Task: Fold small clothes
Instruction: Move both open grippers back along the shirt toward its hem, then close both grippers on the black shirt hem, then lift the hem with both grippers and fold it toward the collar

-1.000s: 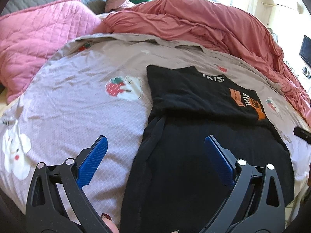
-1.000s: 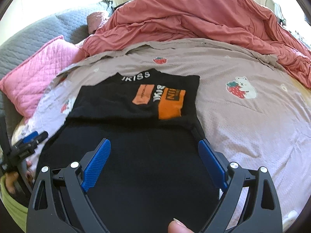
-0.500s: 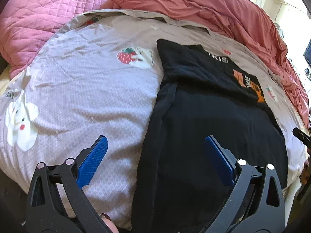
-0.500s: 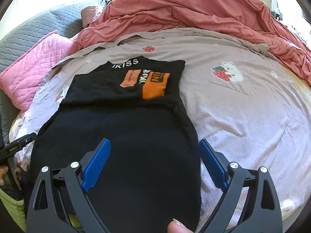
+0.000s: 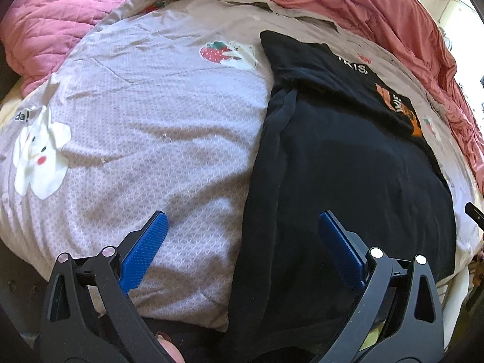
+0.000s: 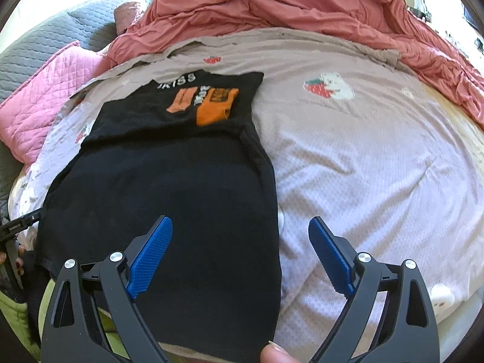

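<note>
A black T-shirt [image 5: 348, 181] with an orange print lies flat on the bed, its top part folded down so the print faces up at the far end [image 6: 211, 106]. Its hem hangs over the near bed edge. My left gripper [image 5: 242, 236] is open and empty, hovering over the shirt's left edge near the hem. My right gripper [image 6: 240, 242] is open and empty, over the shirt's right edge near the hem [image 6: 211, 272]. The left gripper's tip shows at the left of the right wrist view [image 6: 21, 224].
The shirt lies on a pale lilac bedsheet [image 5: 151, 151] with strawberry and bear prints. A rumpled red duvet [image 6: 287, 9] is heaped at the far side. A pink quilted pillow [image 5: 60, 15] lies far left. The bed's near edge runs under both grippers.
Both grippers have pulled back toward the near bed edge and dropped lower over the shirt's hem. The shirt has not moved. Both stay open.
</note>
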Available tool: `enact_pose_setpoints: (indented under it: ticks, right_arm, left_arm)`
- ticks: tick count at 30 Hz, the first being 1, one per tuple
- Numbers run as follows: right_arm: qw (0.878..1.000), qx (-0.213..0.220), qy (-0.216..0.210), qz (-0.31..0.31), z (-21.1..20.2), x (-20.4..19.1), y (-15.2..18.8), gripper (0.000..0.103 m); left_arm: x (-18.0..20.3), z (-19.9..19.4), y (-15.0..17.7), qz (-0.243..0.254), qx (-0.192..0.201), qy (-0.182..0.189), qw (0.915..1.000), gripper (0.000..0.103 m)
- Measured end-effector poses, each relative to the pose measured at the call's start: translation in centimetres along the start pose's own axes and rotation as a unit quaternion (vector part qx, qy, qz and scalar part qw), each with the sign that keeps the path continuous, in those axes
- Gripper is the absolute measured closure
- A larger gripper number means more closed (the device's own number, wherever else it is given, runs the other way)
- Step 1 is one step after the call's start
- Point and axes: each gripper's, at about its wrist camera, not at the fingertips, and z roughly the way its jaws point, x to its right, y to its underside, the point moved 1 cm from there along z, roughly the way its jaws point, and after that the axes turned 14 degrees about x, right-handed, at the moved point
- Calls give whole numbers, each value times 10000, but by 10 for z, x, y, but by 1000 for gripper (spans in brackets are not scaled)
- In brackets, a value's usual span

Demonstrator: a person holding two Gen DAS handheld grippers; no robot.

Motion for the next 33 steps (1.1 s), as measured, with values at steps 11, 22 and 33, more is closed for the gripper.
enact_pose_setpoints:
  ticks: [11, 22, 33]
  right_arm:
    - [9980, -593, -124, 195, 2, 3, 48, 12]
    - [9991, -400, -75, -146, -13, 6, 51, 91]
    - [9981, -551, -258, -112, -14, 13, 63, 85]
  left_arm:
    - [1, -5, 11, 44, -40, 151, 9999, 19]
    - [5, -12, 19, 169, -38, 470, 9987, 62]
    - [16, -15, 26, 388, -83, 678, 9969, 67]
